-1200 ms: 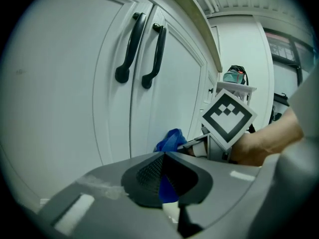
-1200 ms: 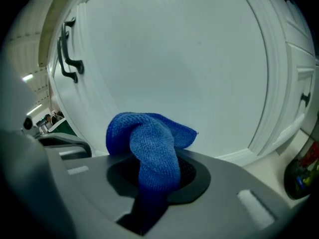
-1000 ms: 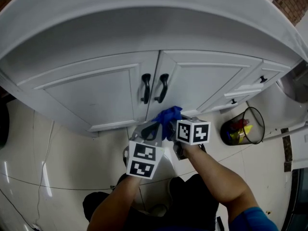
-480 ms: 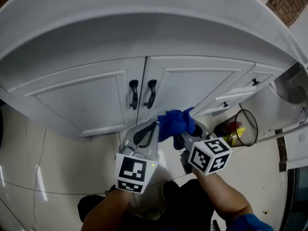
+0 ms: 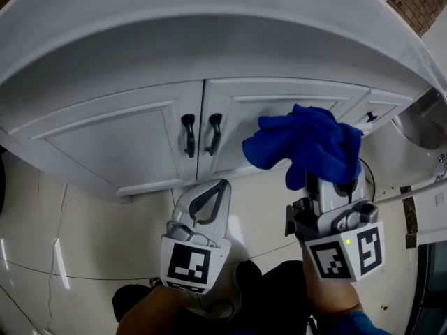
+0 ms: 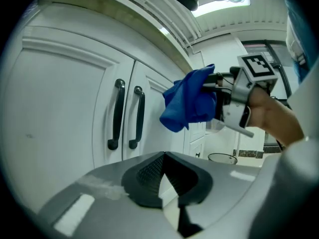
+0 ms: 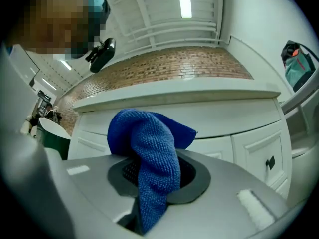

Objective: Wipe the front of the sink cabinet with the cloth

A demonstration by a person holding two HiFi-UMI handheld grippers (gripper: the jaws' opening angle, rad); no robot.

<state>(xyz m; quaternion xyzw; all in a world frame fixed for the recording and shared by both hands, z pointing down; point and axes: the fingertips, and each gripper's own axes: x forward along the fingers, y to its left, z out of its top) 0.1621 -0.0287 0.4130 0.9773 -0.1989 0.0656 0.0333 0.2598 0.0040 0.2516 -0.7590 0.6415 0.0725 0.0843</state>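
The white sink cabinet [image 5: 119,135] curves across the head view, with two black door handles [image 5: 200,133] at its middle. My right gripper [image 5: 323,187] is shut on the blue cloth [image 5: 307,145], which bunches above its jaws in front of the right door, close to the panel. The same blue cloth [image 7: 149,158] drapes over the jaws in the right gripper view. My left gripper [image 5: 208,199] is shut and holds nothing, below the handles and away from the doors. From the left gripper view, the cloth [image 6: 192,103] hangs right of the handles [image 6: 125,114].
A wire waste bin [image 5: 367,176] with coloured rubbish stands on the tiled floor right of the cabinet, partly hidden behind the cloth. Small drawers with black knobs [image 5: 371,117] sit at the cabinet's right end. The countertop [image 5: 209,19] overhangs the doors.
My right gripper has risen with the cloth from low beside the left gripper up in front of the right door. The left gripper has stayed low and let go of the cloth.
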